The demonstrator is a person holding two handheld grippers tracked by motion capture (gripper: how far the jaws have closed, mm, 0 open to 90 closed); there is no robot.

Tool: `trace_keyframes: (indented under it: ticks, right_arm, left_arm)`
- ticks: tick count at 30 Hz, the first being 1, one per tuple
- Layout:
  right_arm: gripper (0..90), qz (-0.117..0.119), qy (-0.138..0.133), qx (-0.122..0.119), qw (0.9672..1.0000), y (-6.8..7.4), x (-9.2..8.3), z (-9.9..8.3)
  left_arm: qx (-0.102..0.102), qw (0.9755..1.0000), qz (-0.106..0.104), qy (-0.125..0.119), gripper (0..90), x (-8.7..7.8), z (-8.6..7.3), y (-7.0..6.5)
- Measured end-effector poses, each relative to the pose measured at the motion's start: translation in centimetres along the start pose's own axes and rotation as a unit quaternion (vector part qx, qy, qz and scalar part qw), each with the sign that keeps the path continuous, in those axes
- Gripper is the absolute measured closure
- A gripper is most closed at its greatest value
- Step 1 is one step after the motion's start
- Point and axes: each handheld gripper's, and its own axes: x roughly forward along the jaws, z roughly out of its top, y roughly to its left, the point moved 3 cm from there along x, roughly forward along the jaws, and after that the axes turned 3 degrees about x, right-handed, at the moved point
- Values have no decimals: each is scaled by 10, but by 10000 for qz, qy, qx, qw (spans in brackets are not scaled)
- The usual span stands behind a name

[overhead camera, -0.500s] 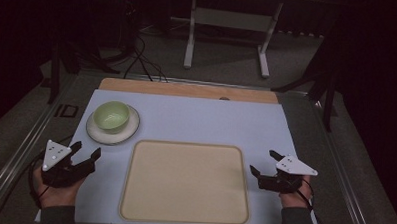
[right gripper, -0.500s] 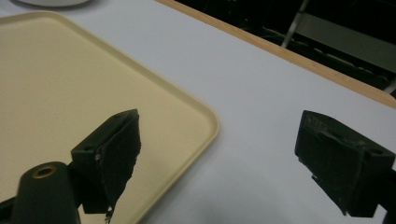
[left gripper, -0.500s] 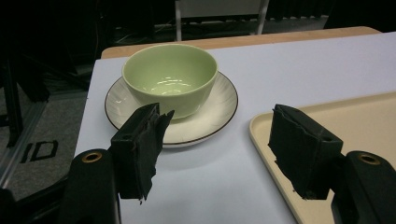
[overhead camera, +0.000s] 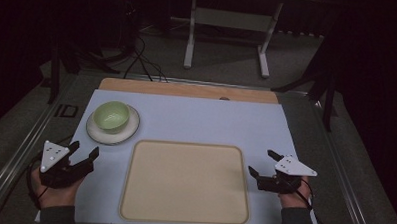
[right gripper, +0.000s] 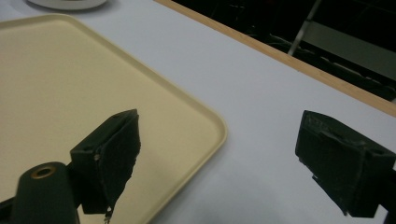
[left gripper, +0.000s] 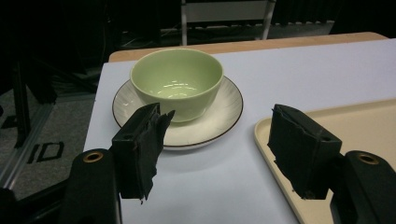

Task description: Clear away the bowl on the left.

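Note:
A pale green bowl (overhead camera: 111, 115) (left gripper: 176, 83) sits on a white ribbed saucer (overhead camera: 131, 129) (left gripper: 219, 114) with a brown rim, at the table's left. A cream tray (overhead camera: 184, 181) (left gripper: 369, 126) (right gripper: 56, 93) lies empty at the front middle. My left gripper (overhead camera: 84, 150) (left gripper: 224, 154) is open at the front left, a little short of the saucer and pointing at it. My right gripper (overhead camera: 264, 163) (right gripper: 224, 158) is open just right of the tray, with one jaw over the tray's corner and the other over the mat. Nothing is held.
A light blue mat (overhead camera: 201, 117) covers the wooden table (overhead camera: 187, 89). Beyond its far edge stand a white metal stand (overhead camera: 227, 18) and cables on a dark floor. A metal rail (overhead camera: 15, 155) runs along the left side.

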Motion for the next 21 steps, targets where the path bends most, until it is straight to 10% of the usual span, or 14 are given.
trace_keyframes:
  ticks: [21]
  right_arm:
    - [137,28,-115,-61,9999,3,-3,3]
  left_arm:
    - [-56,9998,-172,-111,353,2,22,5]
